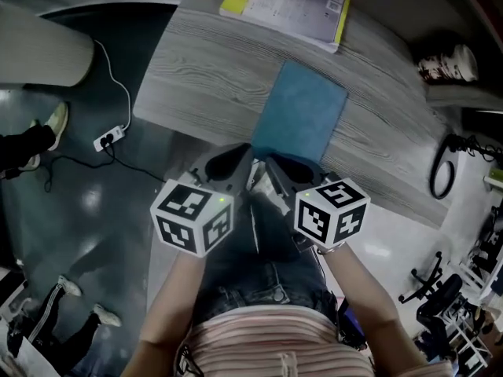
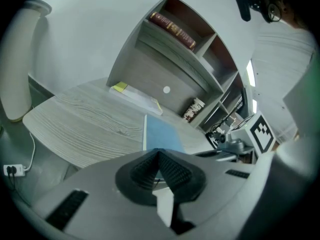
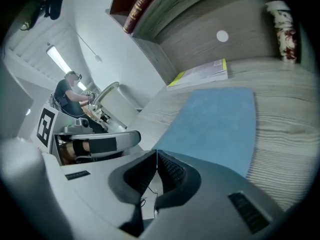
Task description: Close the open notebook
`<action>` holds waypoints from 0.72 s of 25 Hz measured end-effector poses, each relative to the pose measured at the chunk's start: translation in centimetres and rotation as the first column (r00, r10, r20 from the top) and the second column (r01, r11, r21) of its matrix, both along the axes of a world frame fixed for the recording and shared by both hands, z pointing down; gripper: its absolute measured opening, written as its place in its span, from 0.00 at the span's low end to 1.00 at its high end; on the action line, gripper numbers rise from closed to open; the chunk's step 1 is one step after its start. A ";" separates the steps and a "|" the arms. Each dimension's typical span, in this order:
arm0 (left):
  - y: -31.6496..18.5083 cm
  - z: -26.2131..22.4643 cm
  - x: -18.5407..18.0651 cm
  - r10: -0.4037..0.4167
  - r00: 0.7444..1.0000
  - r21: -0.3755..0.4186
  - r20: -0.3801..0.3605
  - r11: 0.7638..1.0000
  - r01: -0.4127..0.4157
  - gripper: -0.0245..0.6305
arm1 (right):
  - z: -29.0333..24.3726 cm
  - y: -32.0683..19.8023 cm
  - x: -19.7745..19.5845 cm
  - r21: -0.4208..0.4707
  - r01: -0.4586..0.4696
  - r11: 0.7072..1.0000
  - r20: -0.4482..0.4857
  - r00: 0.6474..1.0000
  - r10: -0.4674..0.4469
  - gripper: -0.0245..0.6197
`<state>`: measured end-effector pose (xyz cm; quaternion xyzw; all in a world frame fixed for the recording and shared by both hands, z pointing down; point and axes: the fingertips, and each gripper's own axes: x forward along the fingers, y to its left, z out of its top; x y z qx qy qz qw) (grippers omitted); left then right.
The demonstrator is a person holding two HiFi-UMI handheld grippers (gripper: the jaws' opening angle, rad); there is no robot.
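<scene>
- Bench [image 1: 204, 77]: broad grey slab of streaked wood-grain laminate, rounded at the near corner.
- Notebook [image 1: 300, 112]: closed, a flat blue rectangle with a matte cover, lying on the bench at its near edge, just ahead of both sets of jaws.
- Book [image 1: 291, 6]: thin, white with a yellow border, flat near the far edge, apart from the notebook.
- Left hand-held gripper [image 2: 159, 154]: smooth grey shell, ribbed black pads clenched tip to tip on nothing.
- Right hand-held gripper [image 3: 156, 154]: same build, ribbed pads clenched together, empty.
- Canister [image 3: 284, 31]: small upright cylinder, red-and-white pattern, at the back of the bench.
</scene>
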<state>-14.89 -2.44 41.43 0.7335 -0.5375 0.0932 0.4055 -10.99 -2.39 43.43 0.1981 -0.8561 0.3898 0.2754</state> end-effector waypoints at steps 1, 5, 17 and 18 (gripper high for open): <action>-0.1 0.0 0.2 0.008 1.000 0.001 0.003 1.000 -0.008 0.06 | -0.3 -0.2 0.2 0.007 -0.013 1.000 0.007 1.000 0.013 0.06; -0.6 -0.4 1.2 0.044 0.999 0.008 0.013 0.999 -0.044 0.06 | -1.3 -0.6 1.2 0.027 -0.062 0.998 0.041 0.997 0.061 0.05; -1.3 -1.4 4.2 0.134 0.990 0.024 0.033 0.991 -0.135 0.06 | -4.4 -2.2 5.2 0.132 -0.210 0.969 0.097 0.975 0.198 0.05; -1.4 -1.4 4.4 0.141 0.989 0.026 0.035 0.990 -0.142 0.06 | -4.5 -2.4 5.6 0.142 -0.222 0.965 0.095 0.973 0.210 0.05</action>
